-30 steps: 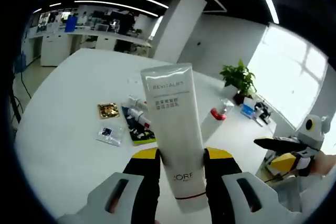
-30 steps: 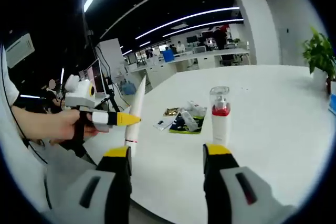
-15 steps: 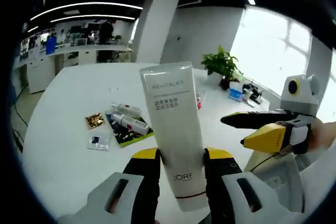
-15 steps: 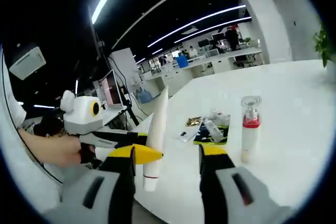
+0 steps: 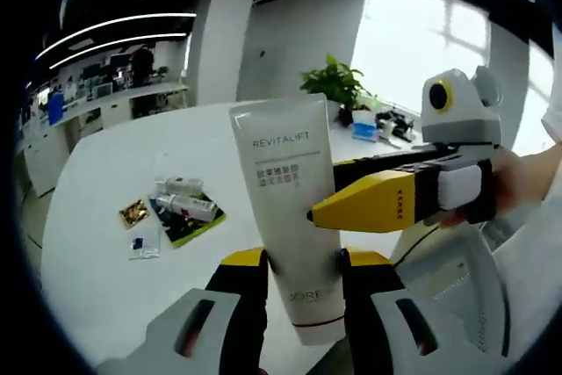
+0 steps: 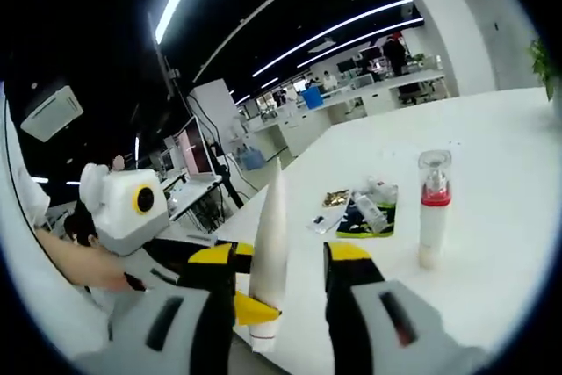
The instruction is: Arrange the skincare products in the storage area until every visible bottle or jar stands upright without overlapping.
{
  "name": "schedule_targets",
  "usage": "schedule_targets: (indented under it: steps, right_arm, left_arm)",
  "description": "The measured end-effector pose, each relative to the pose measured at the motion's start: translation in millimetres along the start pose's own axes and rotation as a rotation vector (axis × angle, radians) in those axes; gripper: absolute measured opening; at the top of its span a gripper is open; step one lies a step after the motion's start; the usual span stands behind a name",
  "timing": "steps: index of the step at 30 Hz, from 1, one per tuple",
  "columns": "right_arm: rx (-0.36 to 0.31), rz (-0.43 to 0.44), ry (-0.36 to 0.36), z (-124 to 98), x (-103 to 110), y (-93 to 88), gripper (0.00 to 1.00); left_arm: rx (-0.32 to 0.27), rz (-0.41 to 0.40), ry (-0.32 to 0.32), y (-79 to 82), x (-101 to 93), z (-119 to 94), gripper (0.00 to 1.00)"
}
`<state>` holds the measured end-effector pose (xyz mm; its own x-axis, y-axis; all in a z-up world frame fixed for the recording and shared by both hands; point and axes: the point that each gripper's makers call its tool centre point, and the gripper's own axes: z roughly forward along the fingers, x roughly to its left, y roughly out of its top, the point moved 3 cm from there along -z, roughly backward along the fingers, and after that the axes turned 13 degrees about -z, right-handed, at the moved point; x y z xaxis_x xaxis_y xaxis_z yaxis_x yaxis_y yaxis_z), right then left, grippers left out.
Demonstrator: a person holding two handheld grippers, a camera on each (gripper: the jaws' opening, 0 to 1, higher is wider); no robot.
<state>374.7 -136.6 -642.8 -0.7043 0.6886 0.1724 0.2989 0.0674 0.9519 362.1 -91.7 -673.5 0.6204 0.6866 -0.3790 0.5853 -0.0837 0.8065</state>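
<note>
- Left gripper view: the left gripper (image 5: pixel 301 268) has its yellow-tipped fingers clamped on a smooth, flat silver-grey tube (image 5: pixel 290 217), held upright with the crimped end up and the cap end low, lifted clear of the glossy white surface (image 5: pixel 97 261).
- The right gripper (image 5: pixel 327 209) reaches in from the right, its yellow tip touching the tube's edge; a hand (image 5: pixel 518 183) grips its handle.
- Beyond lie small sachets and bottles (image 5: pixel 176 212), labels too small to read.
- Right gripper view: the right gripper (image 6: pixel 281 261) has its fingers apart, either side of the tube (image 6: pixel 270 261), seen edge-on as a thin white wedge.
- A clear-capped pump bottle (image 6: pixel 433 208) with a red collar stands upright on the surface.
- The left gripper (image 6: pixel 233 283) is partly hidden behind the near finger.
</note>
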Motion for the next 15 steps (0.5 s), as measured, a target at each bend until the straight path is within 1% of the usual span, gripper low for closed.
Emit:
schedule_targets:
  steps: [4,5,7,8,9,13,15]
  right_arm:
    - [-0.005,0.006,0.014,3.3,3.6,1.8,0.32]
    - [-0.009,0.006,0.014,3.6,3.7,2.5,0.29]
    - [-0.012,0.016,0.016,3.9,3.6,3.3,0.19]
    - [-0.013,0.023,0.023,3.8,4.1,3.5,0.17]
    - [-0.004,0.036,0.009,3.5,2.7,1.8,0.17]
    - [-0.017,0.029,0.010,3.2,4.0,2.3,0.16]
    - [-0.014,0.030,0.016,3.7,5.1,2.8,0.16]
  left_arm:
    - [0.015,0.026,-0.018,-3.8,-6.1,0.3,0.29]
    - [0.018,0.032,-0.023,-4.5,-7.6,0.2,0.29]
    - [0.022,0.042,-0.029,-5.4,-10.0,-0.1,0.30]
    - [0.021,0.044,-0.026,-5.6,-9.9,0.1,0.30]
    - [0.022,0.040,-0.024,-5.7,-9.3,-0.1,0.30]
    - [0.022,0.043,-0.028,-5.8,-9.0,-0.2,0.30]
    - [0.026,0.062,-0.025,-6.1,-8.8,-0.6,0.30]
